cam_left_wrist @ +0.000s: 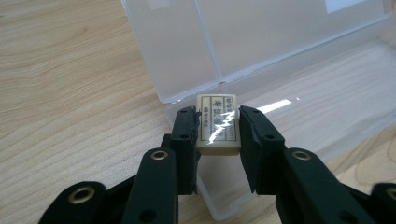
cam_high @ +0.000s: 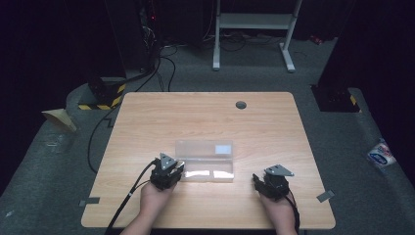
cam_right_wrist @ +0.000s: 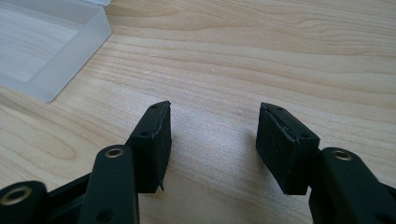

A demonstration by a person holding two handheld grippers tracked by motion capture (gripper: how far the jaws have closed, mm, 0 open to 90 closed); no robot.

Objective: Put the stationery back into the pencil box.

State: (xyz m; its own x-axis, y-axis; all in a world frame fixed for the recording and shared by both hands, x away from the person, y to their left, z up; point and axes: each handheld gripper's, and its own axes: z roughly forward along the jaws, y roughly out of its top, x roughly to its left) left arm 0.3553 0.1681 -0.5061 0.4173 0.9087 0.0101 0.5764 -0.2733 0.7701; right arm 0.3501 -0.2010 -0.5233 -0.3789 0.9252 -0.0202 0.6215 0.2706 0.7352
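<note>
A clear plastic case [cam_high: 204, 160] lies open in the middle of the wooden table [cam_high: 210, 122], its lid folded back away from me. My left gripper [cam_left_wrist: 216, 122] is shut on a small cream eraser [cam_left_wrist: 217, 125] with black print, held just above the case's near left corner [cam_left_wrist: 196, 105]. In the high view the left gripper [cam_high: 168, 171] sits at the case's left end. My right gripper [cam_right_wrist: 212, 122] stands open over bare wood with nothing between its jaws, to the right of the case [cam_right_wrist: 46, 51]. The high view shows the right gripper [cam_high: 274, 182] near the table's front edge.
A dark round grommet [cam_high: 241, 105] sits near the table's far edge. Cables [cam_high: 122, 205] trail off the front left. Beyond the table are a white desk frame [cam_high: 254, 29] and dark equipment on grey carpet. A packet [cam_high: 381, 154] lies on the floor at right.
</note>
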